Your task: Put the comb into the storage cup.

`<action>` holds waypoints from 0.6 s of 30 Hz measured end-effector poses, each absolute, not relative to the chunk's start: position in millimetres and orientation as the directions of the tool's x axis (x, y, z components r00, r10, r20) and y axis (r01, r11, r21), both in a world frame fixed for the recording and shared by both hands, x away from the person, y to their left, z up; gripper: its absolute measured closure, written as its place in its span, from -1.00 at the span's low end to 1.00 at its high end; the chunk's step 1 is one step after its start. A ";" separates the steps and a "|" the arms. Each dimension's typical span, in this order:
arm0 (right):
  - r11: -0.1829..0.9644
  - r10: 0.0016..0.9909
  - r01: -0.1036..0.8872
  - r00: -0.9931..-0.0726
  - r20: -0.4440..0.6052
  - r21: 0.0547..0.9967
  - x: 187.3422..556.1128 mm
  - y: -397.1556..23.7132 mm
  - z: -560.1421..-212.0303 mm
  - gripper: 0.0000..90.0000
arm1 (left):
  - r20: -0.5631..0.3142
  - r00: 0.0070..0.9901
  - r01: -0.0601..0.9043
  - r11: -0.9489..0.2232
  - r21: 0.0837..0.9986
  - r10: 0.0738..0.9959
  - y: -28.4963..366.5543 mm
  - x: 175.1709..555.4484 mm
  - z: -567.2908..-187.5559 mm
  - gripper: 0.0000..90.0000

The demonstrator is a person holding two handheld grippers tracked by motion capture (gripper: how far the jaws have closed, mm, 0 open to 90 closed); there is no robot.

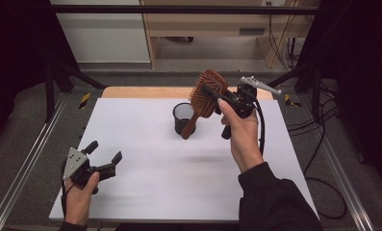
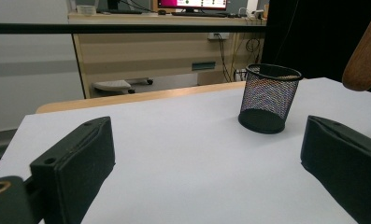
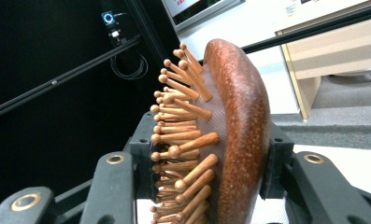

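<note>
Above the far middle of the white worktop [image 1: 145,159], my right hand-held gripper [image 1: 227,98] is clamped on the head of a wooden hairbrush [image 1: 207,96]. From the high view, the brush hangs tilted in the air, its bristled head up and its handle slanting down to the left, so that the handle's tip sits over the rim of the black mesh cup [image 1: 183,118]; I cannot tell from there whether it touches the rim. Through the right gripper view, the hairbrush [image 3: 239,130] stands edge-on between my two black jaws, the smooth brown back turned to one jaw and the rows of round-tipped wooden pins [image 3: 183,140] to the other, with the jaws pressed in against both sides of the head.

My left hand-held gripper [image 1: 104,156] rests low near the front left corner of the worktop, well apart from the cup and the brush, its jaws spread wide with nothing between them. Looking along it in the left gripper view, I see bare white worktop [image 2: 183,154] between the two jaws, the mesh cup [image 2: 268,97] standing upright farther off, and the rounded end of the brush handle [image 2: 366,56] hanging at the upper right, above and to the side of the cup and clear of it.
</note>
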State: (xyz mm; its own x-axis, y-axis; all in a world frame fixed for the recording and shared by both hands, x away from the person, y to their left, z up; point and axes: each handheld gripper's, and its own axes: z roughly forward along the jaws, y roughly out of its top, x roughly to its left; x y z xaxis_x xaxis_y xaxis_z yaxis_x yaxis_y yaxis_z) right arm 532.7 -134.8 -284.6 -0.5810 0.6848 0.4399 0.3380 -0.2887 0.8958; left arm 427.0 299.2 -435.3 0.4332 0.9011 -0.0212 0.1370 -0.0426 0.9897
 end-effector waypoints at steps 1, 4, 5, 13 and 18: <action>-0.285 0.688 0.336 -0.580 0.436 0.898 533.7 -134.7 -283.3 0.15 | -0.017 0.433 0.134 -0.046 0.990 0.901 299.2 426.9 -435.3 -0.93; -0.288 0.688 0.334 -0.579 0.436 0.897 537.4 -134.4 -279.5 0.15 | -0.009 0.434 0.124 -0.050 0.991 0.901 299.0 426.5 -435.3 -0.93; -0.292 0.688 0.334 -0.578 0.439 0.896 538.6 -134.1 -278.2 0.15 | -0.007 0.435 0.122 -0.051 0.991 0.900 299.0 426.5 -435.3 -0.93; -0.296 0.690 0.329 -0.576 0.438 0.897 548.8 -131.5 -269.4 0.15 | -0.006 0.418 0.120 -0.049 0.992 0.908 301.7 426.9 -435.8 -0.97; -0.300 0.685 0.324 -0.581 0.439 0.897 554.9 -129.5 -267.1 0.15 | -0.013 0.419 0.125 -0.044 0.991 0.908 302.0 427.7 -436.4 -0.97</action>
State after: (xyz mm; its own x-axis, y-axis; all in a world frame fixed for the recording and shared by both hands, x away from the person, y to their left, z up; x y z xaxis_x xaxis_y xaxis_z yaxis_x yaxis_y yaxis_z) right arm 554.9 -129.5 -267.1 -0.5810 0.6855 0.4389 0.3238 -0.3000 0.8973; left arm 427.7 302.0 -436.4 0.4193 0.9078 -0.0126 0.1251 -0.0440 0.9912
